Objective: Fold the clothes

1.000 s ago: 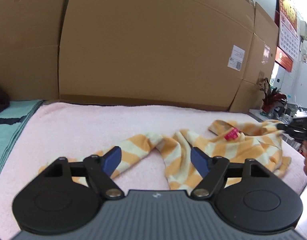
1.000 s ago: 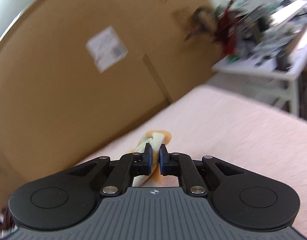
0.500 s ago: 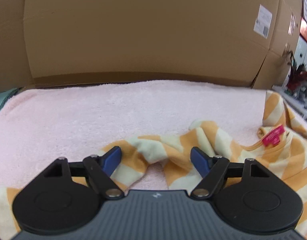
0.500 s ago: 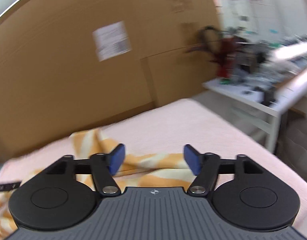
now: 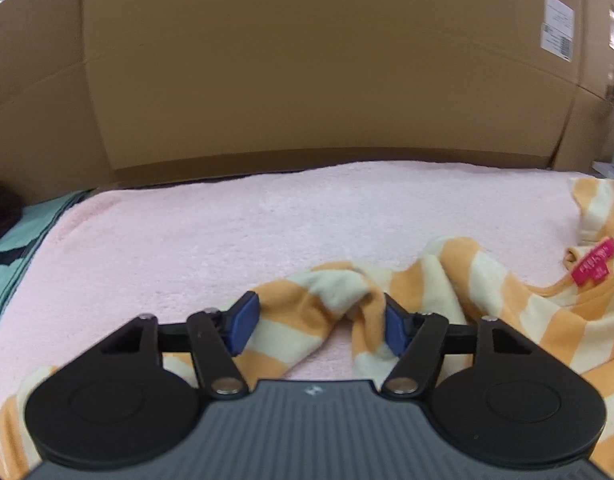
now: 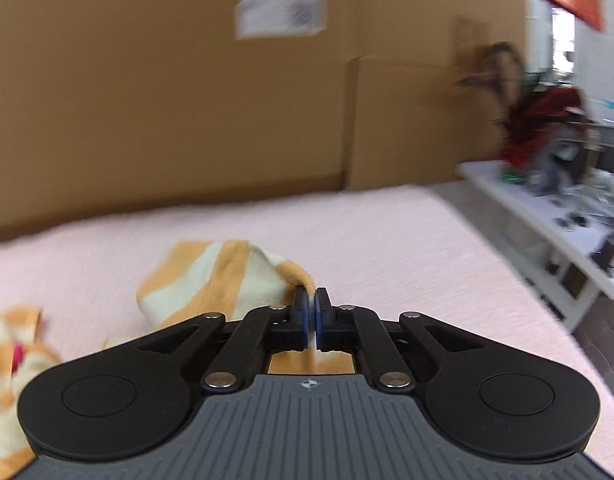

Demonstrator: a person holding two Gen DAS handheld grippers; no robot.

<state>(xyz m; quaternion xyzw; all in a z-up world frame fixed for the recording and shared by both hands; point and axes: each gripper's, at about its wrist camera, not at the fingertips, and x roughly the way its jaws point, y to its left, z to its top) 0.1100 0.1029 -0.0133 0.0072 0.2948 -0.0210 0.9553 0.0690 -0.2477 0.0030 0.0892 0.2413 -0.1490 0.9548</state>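
Lying rumpled on a pink blanket (image 5: 267,232), the soft, light striped garment (image 5: 487,292) is pinched at one edge by the right gripper (image 6: 311,312), while the left gripper (image 5: 319,322) is closing around a sleeve fold.

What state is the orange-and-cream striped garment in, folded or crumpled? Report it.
Crumpled, not folded: the orange-and-cream striped garment lies bunched and twisted across the pink towel, its pink label exposed.

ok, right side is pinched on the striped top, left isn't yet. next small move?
Probably finish closing the left gripper: its jaws are closing around a bunched fold of the striped top, pads not yet pressing. The right gripper already pinches an edge, so both ends could then lift.
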